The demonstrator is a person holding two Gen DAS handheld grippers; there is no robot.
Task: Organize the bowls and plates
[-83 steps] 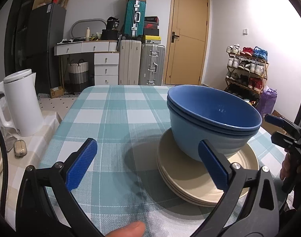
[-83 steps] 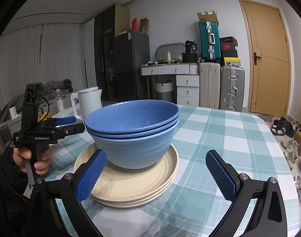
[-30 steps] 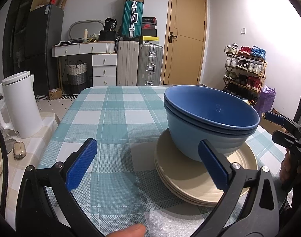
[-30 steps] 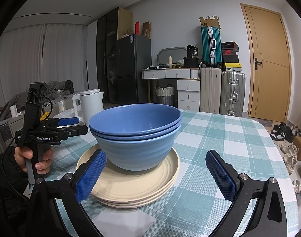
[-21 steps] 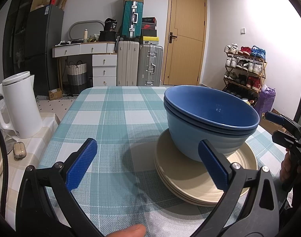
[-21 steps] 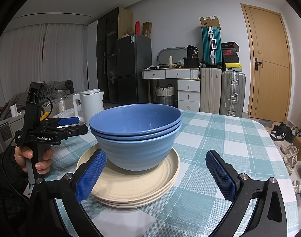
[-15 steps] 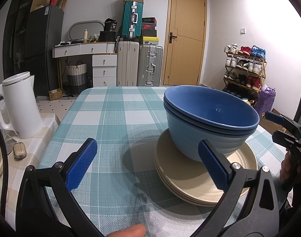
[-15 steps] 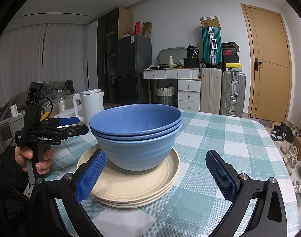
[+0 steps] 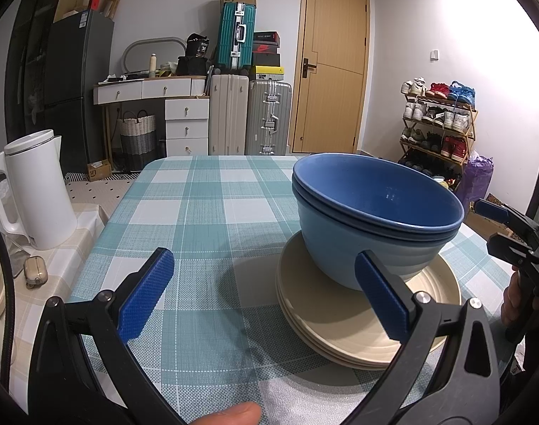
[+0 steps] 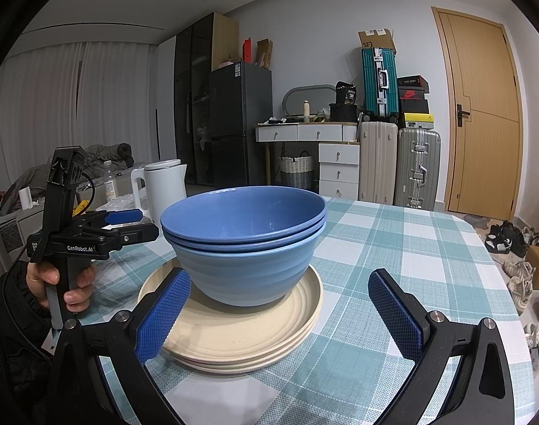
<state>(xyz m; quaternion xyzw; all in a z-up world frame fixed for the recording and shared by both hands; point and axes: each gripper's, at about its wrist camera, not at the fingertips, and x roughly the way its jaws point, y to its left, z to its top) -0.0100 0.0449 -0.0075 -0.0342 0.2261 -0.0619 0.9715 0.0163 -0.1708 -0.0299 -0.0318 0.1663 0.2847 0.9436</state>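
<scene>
Bowls (image 10: 244, 244) sitting nested on plates (image 10: 234, 326), centre frame: sorting looking done. Left hand-held gripper (image 9: 265, 294) and right hand-held gripper (image 10: 280, 313) hovering released, gripping nothing.

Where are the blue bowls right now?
The blue bowls sit nested together on the stack of cream plates on the checked table, centre-left in the right wrist view, with the white kettle behind them to the left.

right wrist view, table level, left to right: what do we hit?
Left gripper held in the person's hand → white kettle → blue bowls nested on the cream plates → bare checked tablecloth.
</scene>
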